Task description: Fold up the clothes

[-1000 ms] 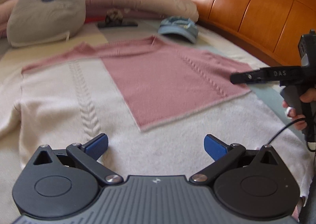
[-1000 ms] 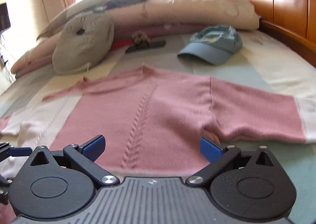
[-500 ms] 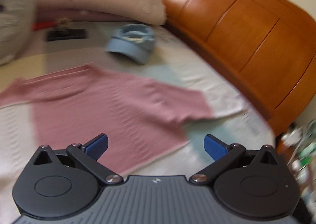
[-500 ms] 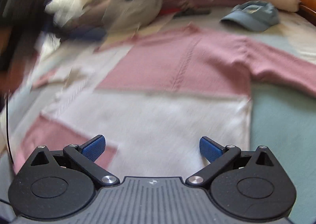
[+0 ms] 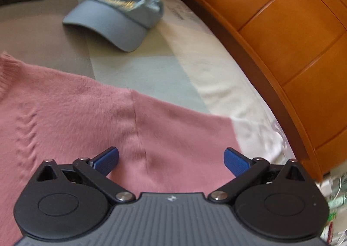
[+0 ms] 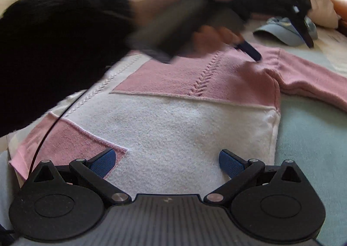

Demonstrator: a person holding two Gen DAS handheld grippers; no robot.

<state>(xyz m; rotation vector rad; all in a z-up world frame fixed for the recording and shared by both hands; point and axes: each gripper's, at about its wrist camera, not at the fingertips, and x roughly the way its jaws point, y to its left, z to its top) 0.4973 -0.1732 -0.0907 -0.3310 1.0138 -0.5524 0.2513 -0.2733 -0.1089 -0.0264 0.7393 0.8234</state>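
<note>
Near the bed's headboard edge, both grippers (image 5: 171, 157) (image 6: 166, 160) gaping over the sweater (image 6: 184, 129); risk of pinching the sheet (image 6: 308, 137) too.

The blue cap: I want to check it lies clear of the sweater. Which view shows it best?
The left wrist view: the blue cap appears whole and near, brim toward the camera, on the bed beyond the sweater, apart from it. In the right wrist view the cap is farther away and partly hidden by the left claw.

1 pink-and-white sweater (image 6: 195, 120), 1 blue cap (image 5: 121, 16), 2 claws: left claw (image 5: 171, 158), right claw (image 6: 166, 160).
</note>
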